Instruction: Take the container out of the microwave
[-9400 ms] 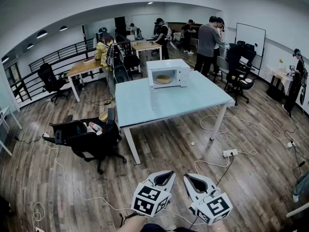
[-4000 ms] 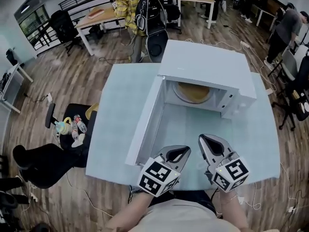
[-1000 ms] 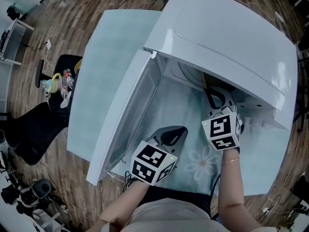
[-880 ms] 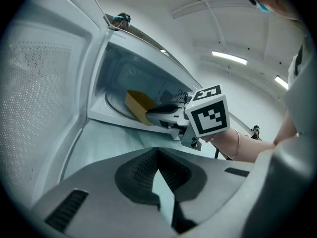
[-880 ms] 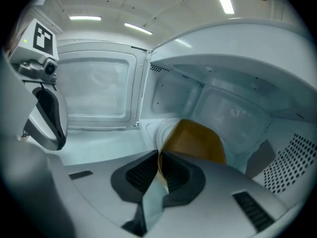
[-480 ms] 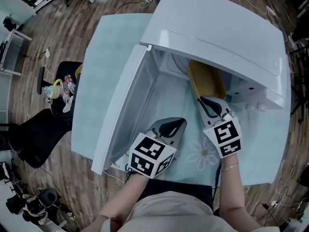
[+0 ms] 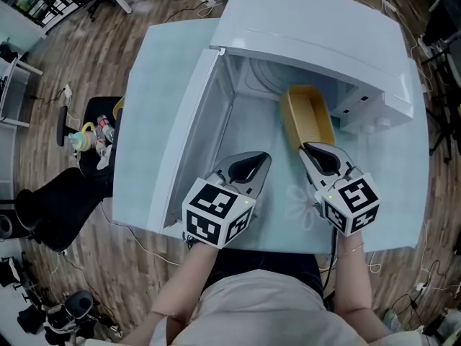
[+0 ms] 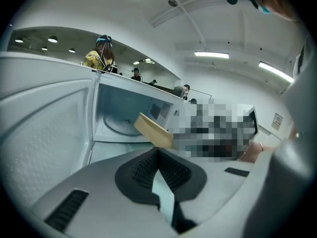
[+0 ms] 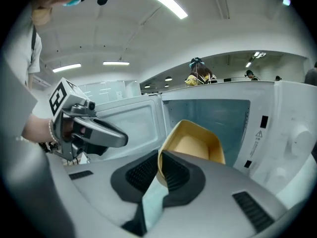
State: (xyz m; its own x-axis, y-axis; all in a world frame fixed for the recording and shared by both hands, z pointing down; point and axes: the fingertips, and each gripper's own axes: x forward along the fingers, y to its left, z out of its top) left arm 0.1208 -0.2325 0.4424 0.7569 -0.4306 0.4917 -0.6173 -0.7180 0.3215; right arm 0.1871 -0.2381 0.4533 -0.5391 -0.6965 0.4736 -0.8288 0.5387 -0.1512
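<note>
The tan container (image 7: pixel 307 117) hangs tilted just outside the mouth of the white microwave (image 7: pixel 317 31), above the table. My right gripper (image 7: pixel 318 152) is shut on its near rim, and the right gripper view shows the pads pinching the container (image 9: pixel 194 144) wall. The microwave door (image 7: pixel 189 132) stands wide open on the left. My left gripper (image 7: pixel 251 166) hovers over the table between the door and the container, jaws shut with nothing in them. In the left gripper view the container (image 8: pixel 152 131) shows ahead, in front of the turntable (image 8: pixel 115 126).
The microwave sits on a pale blue table (image 7: pixel 148 71) whose near edge is right below my grippers. The control panel (image 7: pixel 364 110) lies right of the container. A black office chair (image 7: pixel 54 200) and cables are on the wooden floor to the left.
My right gripper has pulled back from inside the microwave toward me, bringing the container out of the cavity. The left gripper has risen a little.
</note>
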